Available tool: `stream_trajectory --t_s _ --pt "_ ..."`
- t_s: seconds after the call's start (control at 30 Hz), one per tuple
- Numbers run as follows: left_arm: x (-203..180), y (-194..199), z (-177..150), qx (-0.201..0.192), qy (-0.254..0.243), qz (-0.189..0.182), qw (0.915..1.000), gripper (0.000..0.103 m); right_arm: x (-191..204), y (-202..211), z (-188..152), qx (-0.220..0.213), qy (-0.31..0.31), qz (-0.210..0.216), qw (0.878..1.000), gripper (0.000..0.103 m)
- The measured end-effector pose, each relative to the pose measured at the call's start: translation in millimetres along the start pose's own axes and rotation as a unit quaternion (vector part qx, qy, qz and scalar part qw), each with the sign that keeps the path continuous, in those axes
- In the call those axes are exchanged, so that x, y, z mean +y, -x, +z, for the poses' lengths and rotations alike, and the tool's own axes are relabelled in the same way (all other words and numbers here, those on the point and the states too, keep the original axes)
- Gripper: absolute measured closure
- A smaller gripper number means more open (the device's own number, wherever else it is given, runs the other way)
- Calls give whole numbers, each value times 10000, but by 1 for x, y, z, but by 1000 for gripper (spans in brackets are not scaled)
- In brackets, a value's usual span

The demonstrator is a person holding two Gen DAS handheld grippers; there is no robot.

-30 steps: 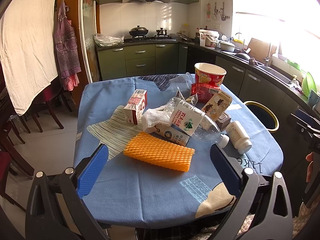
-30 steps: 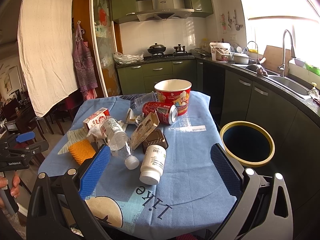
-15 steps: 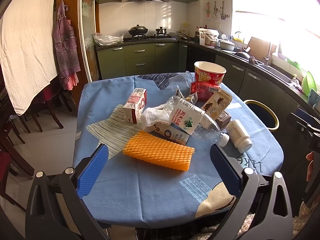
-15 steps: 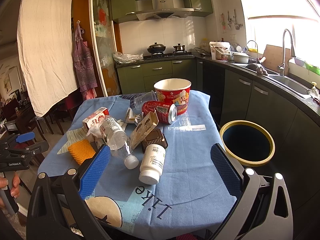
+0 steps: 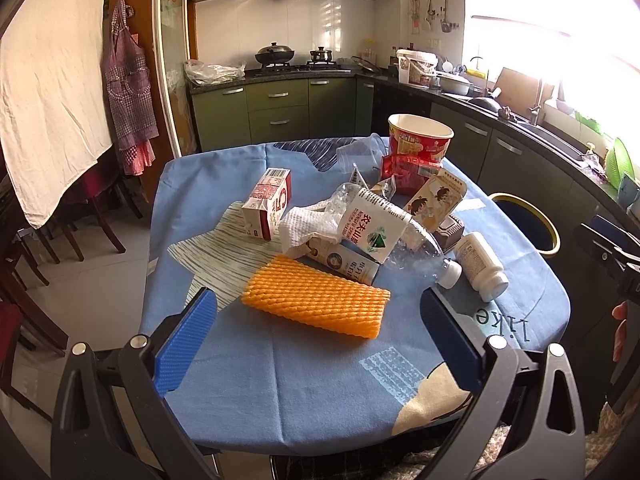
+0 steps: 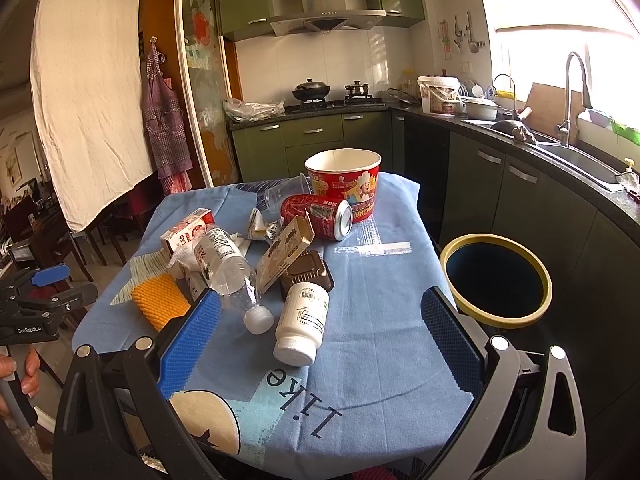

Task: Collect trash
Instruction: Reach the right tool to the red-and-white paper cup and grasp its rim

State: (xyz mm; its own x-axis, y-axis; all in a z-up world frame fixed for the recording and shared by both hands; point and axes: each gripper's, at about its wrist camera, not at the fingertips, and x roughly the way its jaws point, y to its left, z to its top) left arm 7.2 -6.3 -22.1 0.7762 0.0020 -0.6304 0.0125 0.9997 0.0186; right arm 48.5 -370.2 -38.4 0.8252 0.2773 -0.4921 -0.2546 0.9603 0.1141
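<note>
Trash is heaped mid-table (image 6: 372,344), with the bin (image 6: 496,280) at three o'clock of it, and with my left gripper (image 5: 316,332) and right gripper (image 6: 320,336) both spread wide and empty, I fear nudging the white bottle (image 6: 304,320) rolling off.

Both wrist cameras look across the tabletop (image 5: 320,380) toward the stove (image 6: 332,100) from its near edge, sharing the litter pile.
</note>
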Motion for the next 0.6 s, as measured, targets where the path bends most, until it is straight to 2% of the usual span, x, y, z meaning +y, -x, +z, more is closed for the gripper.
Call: stream_trajectory --t_s 0.13,0.23,0.3,0.4,0.47,0.6 --pt "10 -10 10 14 17 -107 9999 6 -3 -6 7 25 51 51 10000 4" --pt "25 -32 34 83 31 29 10000 6 -10 -17 27 99 37 199 9997 4" --pt "37 -48 54 75 102 89 9999 6 -18 -28 50 184 -43 439 9989 4" --pt "51 -73 91 -77 118 276 9995 6 -29 -54 88 542 -267 800 9950 4" --pt "59 -92 112 -106 170 253 9995 6 -33 -77 118 743 -290 1010 9917 4" --pt "72 -133 145 -152 275 178 9993 6 -37 -125 172 945 -5 487 9943 8"
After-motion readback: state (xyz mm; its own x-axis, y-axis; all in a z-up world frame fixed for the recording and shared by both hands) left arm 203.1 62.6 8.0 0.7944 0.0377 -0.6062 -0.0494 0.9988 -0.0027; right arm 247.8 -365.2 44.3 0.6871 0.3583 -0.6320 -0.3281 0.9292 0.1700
